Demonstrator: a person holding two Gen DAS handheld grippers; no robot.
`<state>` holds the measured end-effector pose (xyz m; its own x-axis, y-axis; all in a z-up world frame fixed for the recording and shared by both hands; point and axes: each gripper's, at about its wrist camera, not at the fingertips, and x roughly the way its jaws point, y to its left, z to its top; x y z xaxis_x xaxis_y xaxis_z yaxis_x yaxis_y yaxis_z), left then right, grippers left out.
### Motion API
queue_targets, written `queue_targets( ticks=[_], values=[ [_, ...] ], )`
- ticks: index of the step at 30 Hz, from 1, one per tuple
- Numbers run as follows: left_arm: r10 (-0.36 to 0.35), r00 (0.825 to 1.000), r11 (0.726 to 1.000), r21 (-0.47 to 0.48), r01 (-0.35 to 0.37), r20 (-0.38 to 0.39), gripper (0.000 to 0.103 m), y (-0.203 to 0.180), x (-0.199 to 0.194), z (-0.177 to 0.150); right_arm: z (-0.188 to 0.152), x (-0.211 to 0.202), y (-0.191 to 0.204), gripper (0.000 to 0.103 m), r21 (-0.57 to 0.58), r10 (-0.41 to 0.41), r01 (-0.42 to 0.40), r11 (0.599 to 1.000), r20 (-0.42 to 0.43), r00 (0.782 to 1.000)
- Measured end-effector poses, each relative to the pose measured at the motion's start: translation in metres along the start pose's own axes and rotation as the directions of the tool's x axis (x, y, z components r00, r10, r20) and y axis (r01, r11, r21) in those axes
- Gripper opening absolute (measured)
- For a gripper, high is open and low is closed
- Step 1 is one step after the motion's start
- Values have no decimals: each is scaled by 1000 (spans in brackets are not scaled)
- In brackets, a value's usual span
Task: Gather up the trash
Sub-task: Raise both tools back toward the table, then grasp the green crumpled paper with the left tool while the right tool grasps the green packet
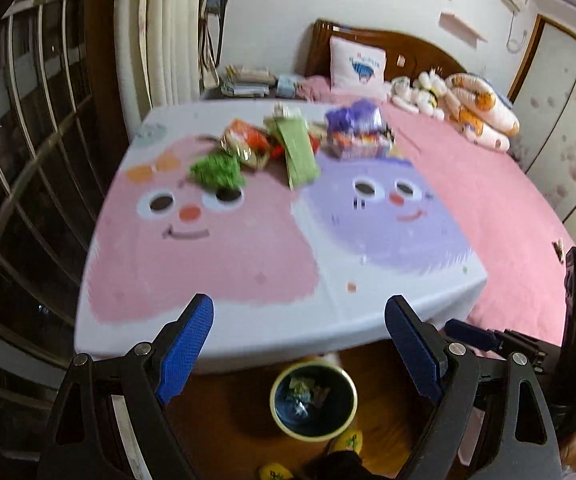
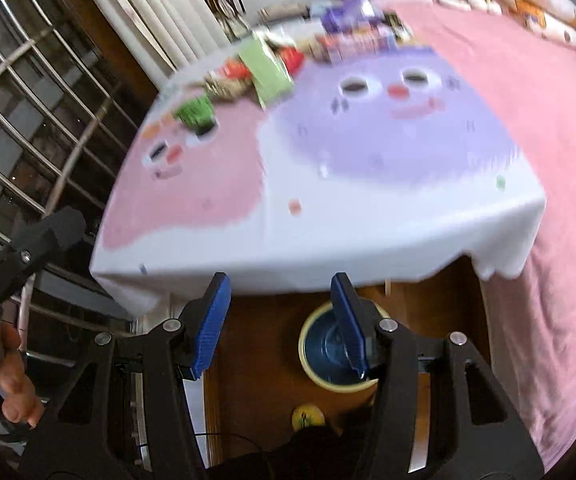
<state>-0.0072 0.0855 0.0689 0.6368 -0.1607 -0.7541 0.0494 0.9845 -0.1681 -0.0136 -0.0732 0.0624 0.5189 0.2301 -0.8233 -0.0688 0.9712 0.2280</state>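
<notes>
Along the far edge of the bench [image 1: 208,280], trash lies in a loose row: a green crumpled wrapper [image 1: 218,170] nearest the left side, an orange snack bag [image 1: 246,142] just behind it, a pale green flat packet [image 1: 298,150] lying lengthwise toward the middle, and a purple pack [image 1: 358,130] toward the far right corner. All of it sits on the cartoon cloth, above the eyes of the pink and lilac faces; the near half of the cloth is bare.

Below the near edge, on the wooden floor [image 1: 228,408], stands a bin [image 1: 314,402] with a cream rim and dark inside. A few wrappers lie at its bottom in the left view.

My left tool [image 1: 298,314] hangs over the near edge with its blue pads spread wide and nothing between them. My right tool [image 2: 280,292] is also spread, a bit less, and empty; its right pad overlaps the bin in the right view. The right tool also shows at the right side of the left view, and a hand [image 2: 14,380] grips the left tool's handle at the left side of the right view.

Yellow slippers [image 1: 348,440] show on the floor just beside the bin. A pink bed [image 1: 488,208] runs along the bench's right side, with a pillow [image 1: 356,64] and rolled bedding [image 1: 480,112] at its head.

Both views are blurred, so print on the wrappers is unreadable.
</notes>
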Motion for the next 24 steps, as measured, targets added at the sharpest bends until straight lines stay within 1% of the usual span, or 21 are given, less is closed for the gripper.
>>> queue_targets(
  ticks=[3,5,6,9,13,18,22,24],
  values=[
    [5,1000,1000,-7,-5,30,89,8,-10,20,26,-15,16,49,-40,-4,6,999,57,998],
    [16,999,1000,-5,-16,50,89,14,-15,34,36,-18,19,49,-51,-3,7,999,82,997],
    [26,998,1000,-4,-26,55,89,17,-15,40,46,-21,20,49,-55,0,5,998,95,995],
    [44,997,999,-22,-43,56,89,26,-13,59,65,-16,19,49,-59,11,-5,998,109,994],
    [70,996,994,-85,-66,55,89,42,-1,84,98,2,16,49,-87,23,-13,996,116,993],
    [120,993,983,-140,-118,10,89,55,38,116,146,44,9,49,-128,49,-36,991,93,994],
    [166,985,969,-178,-170,-37,89,65,84,141,188,94,-2,49,-155,70,-61,986,48,996],
    [185,980,961,-195,-195,-69,89,72,114,153,206,120,-7,49,-168,78,-73,983,27,997]
  ],
)
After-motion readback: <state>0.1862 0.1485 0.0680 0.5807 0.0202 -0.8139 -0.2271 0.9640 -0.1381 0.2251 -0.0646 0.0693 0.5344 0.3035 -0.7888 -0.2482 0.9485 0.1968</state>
